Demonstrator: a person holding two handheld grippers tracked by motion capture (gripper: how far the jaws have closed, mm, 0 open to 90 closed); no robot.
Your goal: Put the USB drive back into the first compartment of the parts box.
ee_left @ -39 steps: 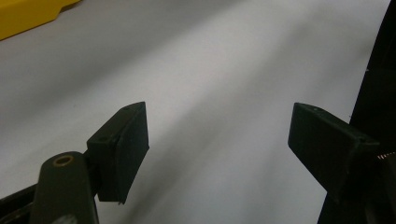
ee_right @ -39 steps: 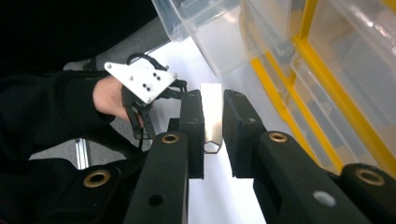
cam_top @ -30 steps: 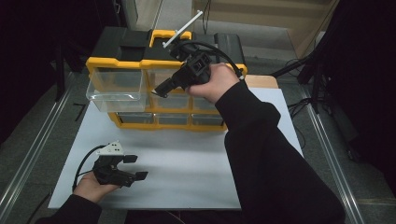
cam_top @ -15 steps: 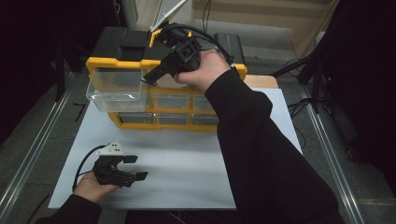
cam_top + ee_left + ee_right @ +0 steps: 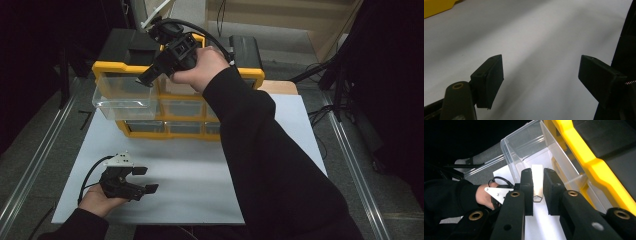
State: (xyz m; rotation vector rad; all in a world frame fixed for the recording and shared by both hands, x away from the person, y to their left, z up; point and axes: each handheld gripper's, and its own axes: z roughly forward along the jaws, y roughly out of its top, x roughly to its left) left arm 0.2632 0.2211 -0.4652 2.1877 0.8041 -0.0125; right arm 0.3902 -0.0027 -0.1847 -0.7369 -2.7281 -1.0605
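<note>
Drawer (image 5: 122, 102), clear, pulled from organizer (image 5: 107, 67): right hand-held gripper (image 5: 537, 187) nearly closed at its rim, grip unconfirmed. Left hand-held gripper (image 5: 142, 180) apart, idle on surface (image 5: 190, 165). Next: likely secure the rim.

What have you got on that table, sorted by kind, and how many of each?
Tools: 2, left tool and right tool
Yellow cabinet: 1
Clear drawer, pulled out: 1
White mat: 1
Total: 5
</note>
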